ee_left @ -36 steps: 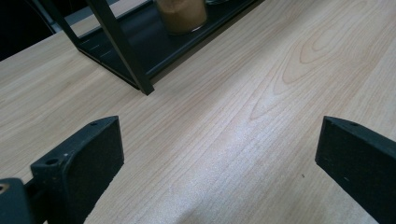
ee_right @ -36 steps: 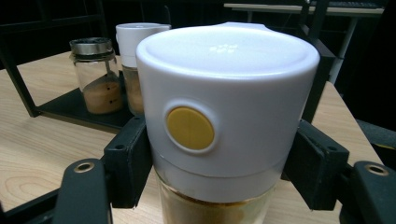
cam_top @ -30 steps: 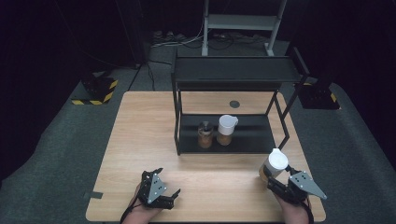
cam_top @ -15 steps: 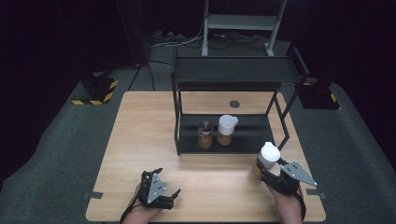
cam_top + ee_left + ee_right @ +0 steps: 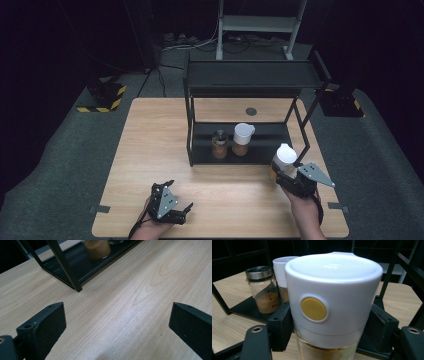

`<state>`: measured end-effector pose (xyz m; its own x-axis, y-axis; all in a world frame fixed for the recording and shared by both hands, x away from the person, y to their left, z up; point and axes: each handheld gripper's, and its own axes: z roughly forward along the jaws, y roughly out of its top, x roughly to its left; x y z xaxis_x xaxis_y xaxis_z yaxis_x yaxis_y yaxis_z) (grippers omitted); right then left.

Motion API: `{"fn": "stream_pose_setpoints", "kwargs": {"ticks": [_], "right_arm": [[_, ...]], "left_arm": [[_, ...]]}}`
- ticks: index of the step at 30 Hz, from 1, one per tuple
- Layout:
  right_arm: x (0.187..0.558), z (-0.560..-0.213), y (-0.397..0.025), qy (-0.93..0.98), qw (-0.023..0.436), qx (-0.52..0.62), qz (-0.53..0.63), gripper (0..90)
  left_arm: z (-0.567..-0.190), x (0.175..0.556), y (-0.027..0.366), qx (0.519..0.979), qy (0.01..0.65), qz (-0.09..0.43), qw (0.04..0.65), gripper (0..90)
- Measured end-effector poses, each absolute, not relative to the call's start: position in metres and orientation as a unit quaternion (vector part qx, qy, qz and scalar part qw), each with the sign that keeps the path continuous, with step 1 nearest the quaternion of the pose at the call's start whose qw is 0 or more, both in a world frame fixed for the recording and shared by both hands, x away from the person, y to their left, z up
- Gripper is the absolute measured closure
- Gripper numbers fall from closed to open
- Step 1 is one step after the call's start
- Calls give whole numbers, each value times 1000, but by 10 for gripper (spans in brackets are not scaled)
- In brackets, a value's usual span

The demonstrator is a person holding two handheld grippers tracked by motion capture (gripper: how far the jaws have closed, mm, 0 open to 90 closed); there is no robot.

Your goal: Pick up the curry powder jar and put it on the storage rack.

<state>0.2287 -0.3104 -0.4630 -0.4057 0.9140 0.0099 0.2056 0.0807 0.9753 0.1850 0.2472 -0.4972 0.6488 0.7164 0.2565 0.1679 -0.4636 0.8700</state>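
A white-capped spice jar (image 5: 332,297) with a yellow dot on its cap sits clamped in my right gripper (image 5: 289,176), held just off the front right corner of the black two-tier rack (image 5: 250,75). From above the same spice jar (image 5: 283,156) shows its white cap. On the rack's lower shelf stand a metal-lidded glass jar (image 5: 219,144) of brown powder and a white-capped jar (image 5: 242,139); the right gripper view has the glass jar (image 5: 263,290) at left. My left gripper (image 5: 181,212) rests open near the front edge, jaws wide over bare wood (image 5: 120,322).
The light wooden table (image 5: 150,150) has free room left of the rack and along the front. A round dark grommet (image 5: 251,111) lies behind the rack. Dark floor with cables, a metal stand and hazard-striped blocks (image 5: 102,97) surrounds the table.
My right gripper has carried the white-capped jar left and forward, closer to the rack's front right corner. The left gripper has stayed put.
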Motion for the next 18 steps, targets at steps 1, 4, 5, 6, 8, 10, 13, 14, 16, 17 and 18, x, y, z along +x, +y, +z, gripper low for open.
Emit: {"fn": "stream_pose_setpoints", "kwargs": {"ticks": [1,4,5,6,8,10,13,14,16,17,18], "right_arm": [[230,-462,-310,654,339,427,524,303],[235,-461,-308,655,340,425,524,303],[237,-460,-308,656,340,424,523,303],[238,-459,-307,657,341,424,523,303],[243,-458,-305,657,341,422,523,303],[247,-457,-304,657,342,421,522,302],[252,-456,-301,658,344,420,521,303],[254,-456,-300,658,345,420,521,303],[255,-455,-299,658,346,420,520,303],[258,-455,-298,659,348,418,520,303],[261,-454,-296,660,348,417,519,303]], "left_arm": [[-497,185,247,796,278,314,437,14],[-497,185,247,796,278,314,437,14],[-497,185,247,796,277,314,437,14],[-497,185,247,796,277,314,437,14],[-497,185,247,796,277,314,437,14],[-497,185,247,796,277,314,437,14],[-497,185,248,796,277,313,438,14],[-497,185,248,796,277,313,439,14],[-497,185,248,796,277,313,439,14],[-497,185,248,796,277,313,439,14],[-497,185,248,796,276,313,439,14]]}}
